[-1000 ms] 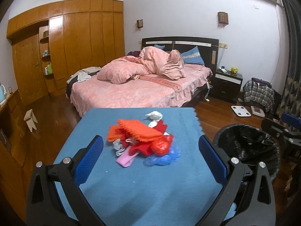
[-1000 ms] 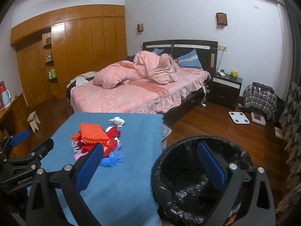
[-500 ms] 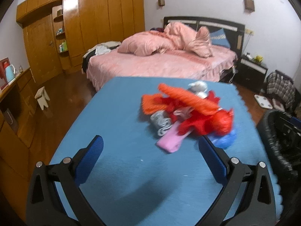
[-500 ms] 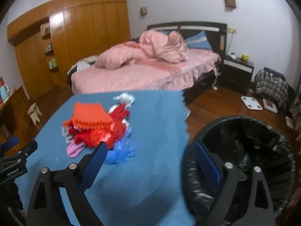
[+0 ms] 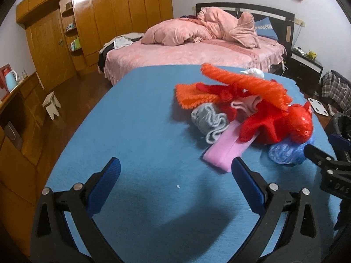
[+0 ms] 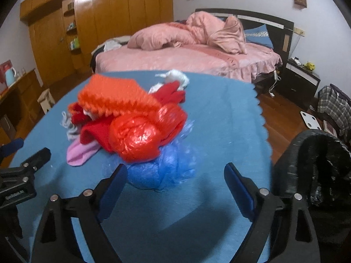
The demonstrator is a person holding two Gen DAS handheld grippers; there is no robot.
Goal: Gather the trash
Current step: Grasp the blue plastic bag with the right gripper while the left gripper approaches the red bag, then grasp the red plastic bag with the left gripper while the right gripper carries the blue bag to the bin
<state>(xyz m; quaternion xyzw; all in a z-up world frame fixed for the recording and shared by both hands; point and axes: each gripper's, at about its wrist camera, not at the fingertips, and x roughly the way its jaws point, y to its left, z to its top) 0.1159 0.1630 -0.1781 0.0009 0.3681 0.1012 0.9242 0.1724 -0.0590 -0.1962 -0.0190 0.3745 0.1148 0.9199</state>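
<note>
A: Bedroom with a pink bed (image 5: pixel 193 52) along the far wall and wooden wardrobes (image 5: pixel 92 19) at upper left; a table under a blue cloth (image 5: pixel 140 131) fills the lower half of both views.

B: Where is the trash?

A: Heaped on the cloth. In the left wrist view it sits right of centre: an orange knitted piece (image 5: pixel 245 83) on top, red fabric (image 5: pixel 261 125) under it, a grey scrap (image 5: pixel 208 120) to its left, a pink strip (image 5: pixel 226 151) reaching toward the lower middle, and a crumpled red plastic bag (image 5: pixel 298 122) above a crumpled blue plastic bag (image 5: pixel 285 151) at the right. A white wad (image 5: pixel 252 72) lies at the far side.

B: And the grippers?

A: The left gripper (image 5: pixel 175 175) stands wide, nothing between its blue pads, over bare cloth; its right pad is just beside the end of the pink strip. The right gripper (image 6: pixel 175 179) is wide too, having narrowed a little just now, and the blue bag (image 6: pixel 162 171) lies right ahead of its fingertips, not pinched.

B: The bin?

A: A bin lined with a black bag (image 6: pixel 318 164) stands off the table's right edge, at the right of the right wrist view.
</note>
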